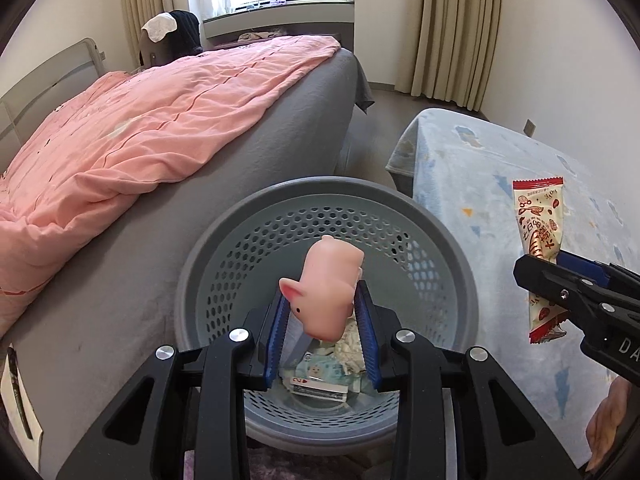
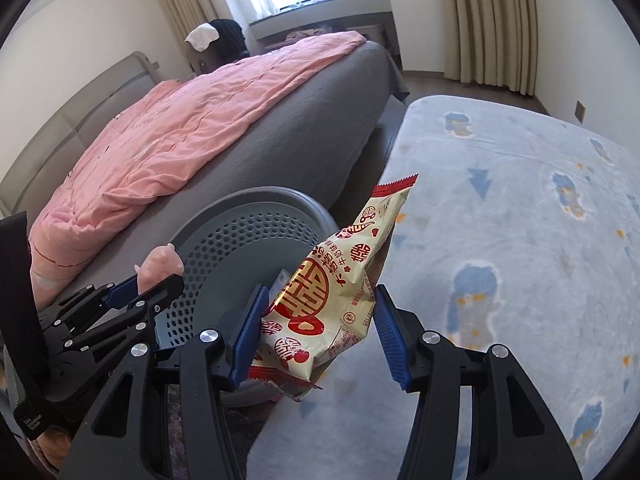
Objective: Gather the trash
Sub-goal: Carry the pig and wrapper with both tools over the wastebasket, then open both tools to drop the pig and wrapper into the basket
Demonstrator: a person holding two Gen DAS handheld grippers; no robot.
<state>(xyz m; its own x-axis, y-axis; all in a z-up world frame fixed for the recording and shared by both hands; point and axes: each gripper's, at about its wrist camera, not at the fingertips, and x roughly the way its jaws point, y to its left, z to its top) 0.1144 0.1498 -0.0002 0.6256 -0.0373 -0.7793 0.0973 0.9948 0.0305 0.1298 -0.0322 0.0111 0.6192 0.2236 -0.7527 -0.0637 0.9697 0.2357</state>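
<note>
Bed (image 1: 240, 152): far left, grey, with a pink quilt (image 1: 132, 128) over it. Not part of my job.

Left gripper (image 1: 325, 312): clenched on a pink pig toy (image 1: 326, 292), pads pressing both flanks. I have it hanging directly over the bin's mouth.

Pig toy, risk: the head juts out to the left past the pads, so the hold looks off-centre. Any twist from me could let it swivel. Over the bin, a slip would probably still land inside.

Bin (image 1: 452, 240): grey perforated basket on the floor, between the bed and the blue blanket (image 1: 500, 184). A tissue pack (image 1: 320, 372), a small box and crumpled paper already lie at the bottom.

Right gripper (image 2: 316, 320): grasping a cream and red snack wrapper (image 2: 320, 292) by its lower half. The upper end stands free.

Snack wrapper, place: beside the bin's right rim, above the blanket's edge, not yet over the opening.

Snack wrapper, risk: let go here and I judge it drops on the blanket or floor. The film is light and slippery, so it may also drift or catch the rim.

Both grippers, risk: near each other over one opening. Bringing the right across could knock the left.
</note>
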